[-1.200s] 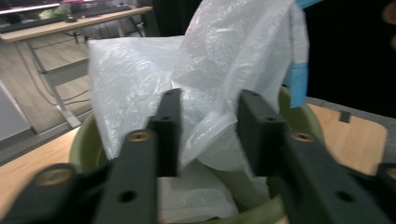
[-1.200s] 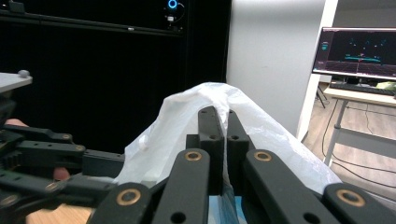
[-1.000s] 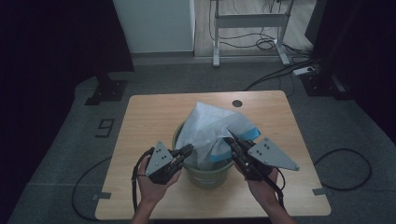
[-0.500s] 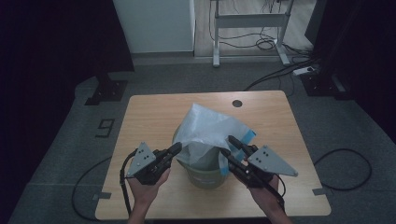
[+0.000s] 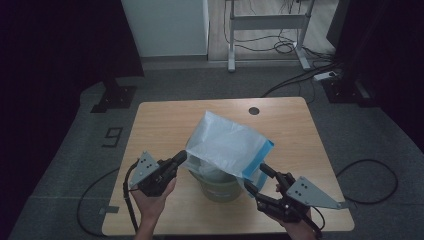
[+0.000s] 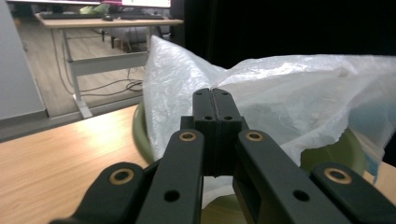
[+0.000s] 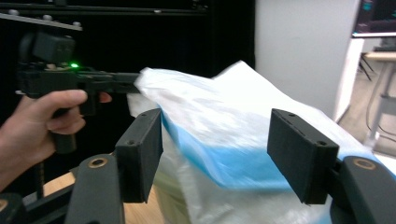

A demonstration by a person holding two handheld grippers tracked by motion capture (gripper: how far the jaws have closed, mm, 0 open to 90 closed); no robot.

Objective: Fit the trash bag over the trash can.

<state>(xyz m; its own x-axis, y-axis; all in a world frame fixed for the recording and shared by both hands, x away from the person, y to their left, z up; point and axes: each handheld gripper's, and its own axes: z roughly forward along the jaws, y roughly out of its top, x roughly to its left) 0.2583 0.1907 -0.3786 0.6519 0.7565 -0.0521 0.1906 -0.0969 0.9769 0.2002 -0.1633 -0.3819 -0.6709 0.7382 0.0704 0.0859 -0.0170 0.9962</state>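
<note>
A white plastic bag (image 5: 227, 145) with a blue band along its mouth stands puffed up in a green bucket (image 5: 220, 189) on the wooden table (image 5: 160, 125). My left gripper (image 5: 180, 157) is shut on the bag's left edge, pulling it taut; in the left gripper view its jaws (image 6: 212, 95) meet against the bag (image 6: 289, 93) above the bucket rim (image 6: 140, 135). My right gripper (image 5: 256, 177) sits at the bag's near right. Its jaws have just been opening, and it stands open (image 7: 215, 140) with the blue band (image 7: 233, 168) in the gap, untouched by the pads.
A round cable hole (image 5: 254, 110) sits near the table's far edge. Black cables trail from both grippers over the grey floor. A metal desk frame (image 5: 267, 22) and a dark stand base (image 5: 115, 97) stand beyond the table.
The right gripper has let go of the bag's edge, opened, and dropped back toward the near right. The left gripper has drawn the bag's edge to the left.
</note>
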